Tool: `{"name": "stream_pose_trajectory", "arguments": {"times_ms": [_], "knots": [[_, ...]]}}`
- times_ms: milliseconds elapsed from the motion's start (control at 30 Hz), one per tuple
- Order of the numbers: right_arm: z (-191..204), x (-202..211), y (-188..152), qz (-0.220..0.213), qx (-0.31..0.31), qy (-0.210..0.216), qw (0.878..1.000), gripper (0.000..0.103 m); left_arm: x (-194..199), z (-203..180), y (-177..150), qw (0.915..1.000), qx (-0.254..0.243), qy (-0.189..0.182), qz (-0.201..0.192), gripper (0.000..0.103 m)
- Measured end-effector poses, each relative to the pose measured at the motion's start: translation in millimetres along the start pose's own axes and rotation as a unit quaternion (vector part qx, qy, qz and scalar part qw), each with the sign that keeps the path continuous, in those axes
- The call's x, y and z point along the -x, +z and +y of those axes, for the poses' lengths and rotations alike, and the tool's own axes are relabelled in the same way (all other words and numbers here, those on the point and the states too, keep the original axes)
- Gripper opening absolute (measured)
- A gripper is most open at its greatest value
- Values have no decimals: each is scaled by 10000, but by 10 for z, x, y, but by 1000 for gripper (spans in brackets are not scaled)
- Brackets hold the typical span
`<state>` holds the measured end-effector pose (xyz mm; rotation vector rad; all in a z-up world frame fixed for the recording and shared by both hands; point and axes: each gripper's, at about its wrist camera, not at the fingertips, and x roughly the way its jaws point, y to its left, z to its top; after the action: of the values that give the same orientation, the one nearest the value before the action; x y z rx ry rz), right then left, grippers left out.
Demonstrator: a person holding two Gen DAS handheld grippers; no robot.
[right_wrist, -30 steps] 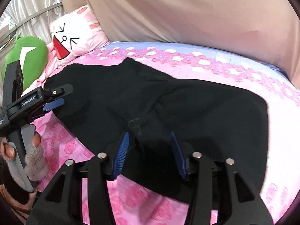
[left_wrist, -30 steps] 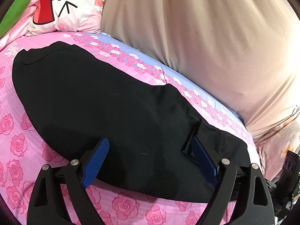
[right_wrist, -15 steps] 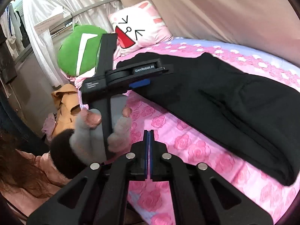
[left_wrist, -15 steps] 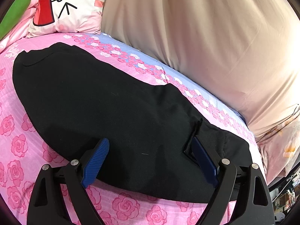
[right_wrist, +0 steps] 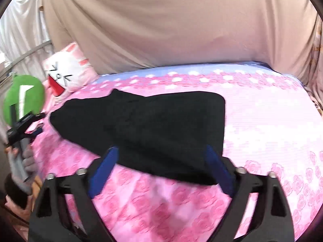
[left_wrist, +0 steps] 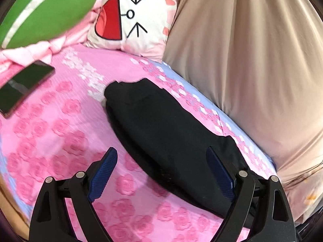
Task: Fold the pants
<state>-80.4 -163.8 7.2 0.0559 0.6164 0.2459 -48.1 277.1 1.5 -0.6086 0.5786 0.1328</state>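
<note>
Looks roughly half done: black pants (left_wrist: 171,141) already laid leg over leg into one long, narrow band, flat on the pink rose-print bedsheet (left_wrist: 50,141), running from near right to far left in the left wrist view, far end stopping short of the cat-face pillow (left_wrist: 137,20) and the green cushion (left_wrist: 46,6). No crosswise fold yet, judging by the full length on show. Probably left to do: bringing one end over the other once or twice, then smoothing. Waistband end and cuff end not told apart in the dark cloth. Left gripper (left_wrist: 161,151) spread wide and gripping nothing, with the right-hand finger over the black cloth, the left-hand finger over bare sheet, and neither pad visibly pressing. Right gripper (right_wrist: 160,149) likewise released, with jaws just now opening and standing wide apart. Near edge of the pants visible in the gap between its fingers, but nothing clamped, and hard to say whether touching the cloth at all. Also at the far left of the right wrist view: the left tool held in a person's hand (right_wrist: 20,157), beside the bed's near edge. Off to the left on the sheet, well apart from the pants, a dark phone (left_wrist: 24,86). Behind the bed, a beige drape (left_wrist: 242,60).
</note>
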Motion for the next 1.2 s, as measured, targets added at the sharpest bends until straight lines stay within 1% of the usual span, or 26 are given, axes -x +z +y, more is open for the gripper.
{"name": "stream_pose_trajectory", "arguments": {"times_ms": [67, 167, 200, 267, 300, 333, 367, 433, 533, 600, 633, 667, 700, 733, 767, 800, 833, 867, 933, 1000, 1033, 1067, 1100, 1133, 1167, 1200], "knots": [[324, -219, 110, 150, 539, 162, 9983, 79, -20, -71, -44, 9999, -167, 18, 15, 87], [824, -672, 237, 399, 1193, 305, 9916, 79, -139, -209, -144, 9993, -303, -148, 171, 87], [933, -804, 245, 499, 1307, 290, 9897, 79, -184, -238, -156, 9991, -305, -182, 220, 87], [1085, -1166, 263, 707, 1577, -24, 9849, 78, -228, -252, -185, 9988, -283, -261, 300, 87], [1103, -1304, 263, 811, 1646, -142, 9829, 72, -234, -241, -183, 9987, -261, -304, 330, 87], [1091, -1433, 256, 971, 1668, -189, 9810, 34, -230, -223, -165, 9985, -254, -326, 347, 87], [1051, -1513, 255, 1059, 1573, -226, 9816, 26, -218, -189, -137, 9986, -248, -327, 342, 87], [1092, -1477, 347, 990, 1563, -235, 9825, 17, -156, -39, -31, 9992, -133, -285, 243, 87], [1239, -1261, 503, 629, 1508, 83, 9865, 16, -65, 150, 119, 9997, 97, -203, 94, 87], [1351, -1329, 470, 767, 1564, 462, 9836, 18, -53, 268, 237, 9997, 228, -76, -20, 87], [1399, -1426, 416, 873, 1618, 454, 9819, 22, -52, 297, 265, 9996, 262, -21, -40, 87], [1429, -1553, 303, 1059, 1735, 301, 9787, 28, -69, 335, 302, 9995, 306, 52, -32, 87], [1422, -1624, 214, 1143, 1806, 159, 9768, 29, -77, 361, 319, 9994, 343, 97, -17, 87], [1390, -1549, 177, 984, 1760, 195, 9793, 31, -87, 393, 338, 9991, 399, 157, 8, 87], [1339, -1448, 183, 942, 1638, 286, 9816, 40, -101, 442, 355, 9987, 476, 181, 52, 87], [1271, -1316, 200, 864, 1502, 323, 9843, 45, -121, 486, 371, 9984, 533, 172, 117, 87], [1182, -1165, 208, 701, 1398, 269, 9873, 59, -138, 511, 382, 9980, 579, 170, 176, 87], [1072, -985, 207, 473, 1277, 146, 9906, 77, -172, 553, 395, 9973, 664, 158, 273, 87], [776, -661, 195, 213, 957, -76, 9952, 93, -287, 669, 430, 9943, 922, 78, 526, 87], [334, -380, 102, 201, 360, -355, 9985, 93, -424, 759, 460, 9903, 1173, -38, 743, 87], [176, -304, 67, 222, 129, -493, 9985, 93, -494, 800, 473, 9877, 1319, -86, 838, 87], [-61, -244, 3, 263, -211, -674, 9972, 93, -578, 837, 490, 9844, 1471, -245, 933, 87], [-249, -177, -51, 303, -527, -745, 9954, 93, -639, 852, 502, 9820, 1567, -333, 999, 87], [-419, -132, -115, 331, -840, -717, 9933, 93, -656, 849, 517, 9814, 1618, -347, 974, 87], [-632, -105, -205, 417, -1326, -578, 9886, 93, -696, 827, 547, 9808, 1644, -413, 960, 87], [-710, -122, -245, 465, -1569, -445, 9855, 93, -755, 808, 558, 9796, 1653, -511, 1026, 87]]}}
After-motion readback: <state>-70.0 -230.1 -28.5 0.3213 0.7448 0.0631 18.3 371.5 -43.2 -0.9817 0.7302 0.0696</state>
